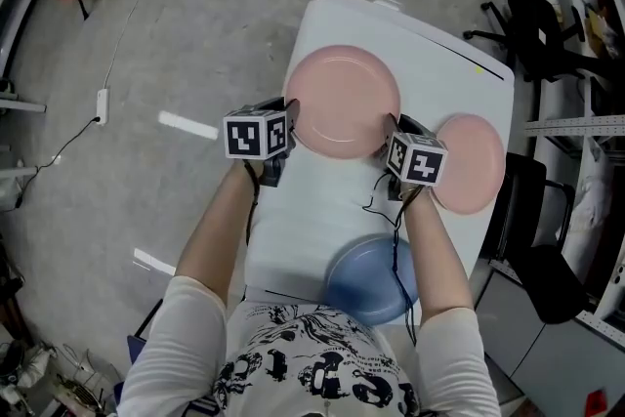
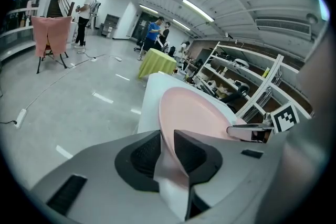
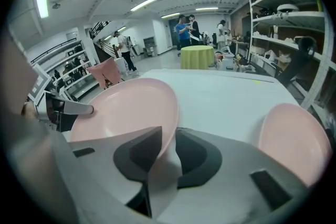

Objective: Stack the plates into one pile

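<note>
Forearms [image 1: 220, 239] in white sleeves reach forward from the bottom edge, the right one crossing over a blue plate [image 1: 366, 283] that lies at the near end of the white bench [image 1: 459, 78]. Beyond it, the left hand-held gripper [image 1: 290, 122] is clamped on the left rim of a large pink plate [image 1: 342, 103], and the right hand-held gripper [image 1: 393, 130] is clamped on the opposite rim. That plate is over the middle of the bench. A smaller pink plate [image 1: 474, 161] lies just right of the right hand-held gripper.

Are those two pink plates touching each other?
Apart. The right gripper view shows bare table between the big plate and the small plate.
</note>
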`<action>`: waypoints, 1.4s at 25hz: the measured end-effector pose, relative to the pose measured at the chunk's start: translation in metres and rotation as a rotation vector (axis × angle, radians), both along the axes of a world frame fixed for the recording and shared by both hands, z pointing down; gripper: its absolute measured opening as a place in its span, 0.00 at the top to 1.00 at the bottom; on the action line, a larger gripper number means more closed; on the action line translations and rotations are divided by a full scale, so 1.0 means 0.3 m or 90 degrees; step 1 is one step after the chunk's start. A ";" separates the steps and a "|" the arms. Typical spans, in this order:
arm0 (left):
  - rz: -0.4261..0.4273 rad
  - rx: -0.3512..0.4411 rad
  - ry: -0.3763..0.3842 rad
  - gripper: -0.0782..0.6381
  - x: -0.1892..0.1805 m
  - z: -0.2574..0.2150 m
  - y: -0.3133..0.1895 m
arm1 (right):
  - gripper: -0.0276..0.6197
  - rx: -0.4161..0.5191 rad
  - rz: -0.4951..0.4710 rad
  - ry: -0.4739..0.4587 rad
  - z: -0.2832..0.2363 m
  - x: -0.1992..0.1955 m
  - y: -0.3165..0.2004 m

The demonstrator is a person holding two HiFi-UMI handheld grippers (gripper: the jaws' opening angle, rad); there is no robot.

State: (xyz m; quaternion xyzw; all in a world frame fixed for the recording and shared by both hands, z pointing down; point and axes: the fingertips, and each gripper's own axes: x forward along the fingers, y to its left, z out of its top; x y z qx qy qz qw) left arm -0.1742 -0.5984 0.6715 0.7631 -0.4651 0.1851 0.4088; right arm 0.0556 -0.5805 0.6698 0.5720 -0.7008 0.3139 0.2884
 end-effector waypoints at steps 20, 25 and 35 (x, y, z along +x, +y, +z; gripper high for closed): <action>-0.014 0.077 -0.053 0.77 0.055 -0.217 0.239 | 0.83 0.048 -0.041 0.050 -0.221 0.043 0.205; -0.024 0.095 -0.046 0.77 0.096 -0.307 0.382 | 0.83 0.068 -0.049 0.044 -0.320 0.083 0.332; -0.040 0.144 -0.053 0.77 0.218 -0.489 0.693 | 0.84 0.101 -0.054 0.028 -0.474 0.207 0.630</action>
